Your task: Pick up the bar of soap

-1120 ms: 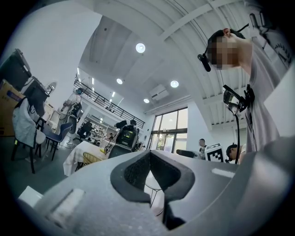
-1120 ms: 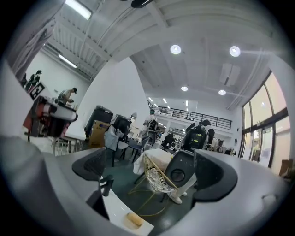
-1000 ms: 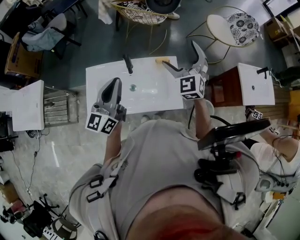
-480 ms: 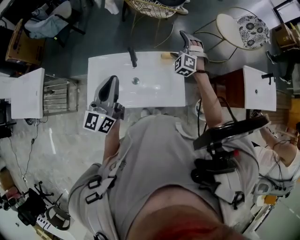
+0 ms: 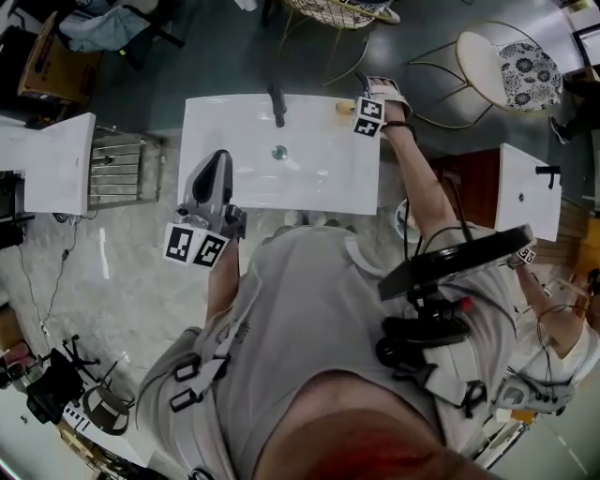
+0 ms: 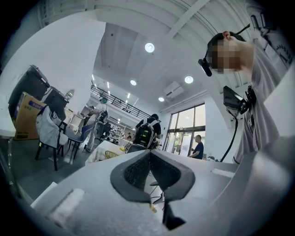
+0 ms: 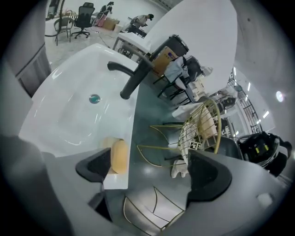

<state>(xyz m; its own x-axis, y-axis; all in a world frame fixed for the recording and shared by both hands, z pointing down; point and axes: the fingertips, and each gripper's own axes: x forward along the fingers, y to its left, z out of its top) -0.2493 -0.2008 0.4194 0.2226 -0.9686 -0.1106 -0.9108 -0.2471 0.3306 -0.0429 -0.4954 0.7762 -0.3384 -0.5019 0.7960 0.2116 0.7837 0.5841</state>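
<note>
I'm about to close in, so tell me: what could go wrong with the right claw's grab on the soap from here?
1. The bar of soap lies at the corner rim of the sink; a nudge could knock it off the edge.
2. The right claw is open, though its jaws have just been closing slightly. The soap sits close beside one pad, off-centre, so the claw may catch only an edge and slip.
3. That pad could strike the rim.

soap (image 7: 119, 156) partly behind right tool (image 7: 151, 171), wire chair (image 5: 328, 7) cut off above
</note>
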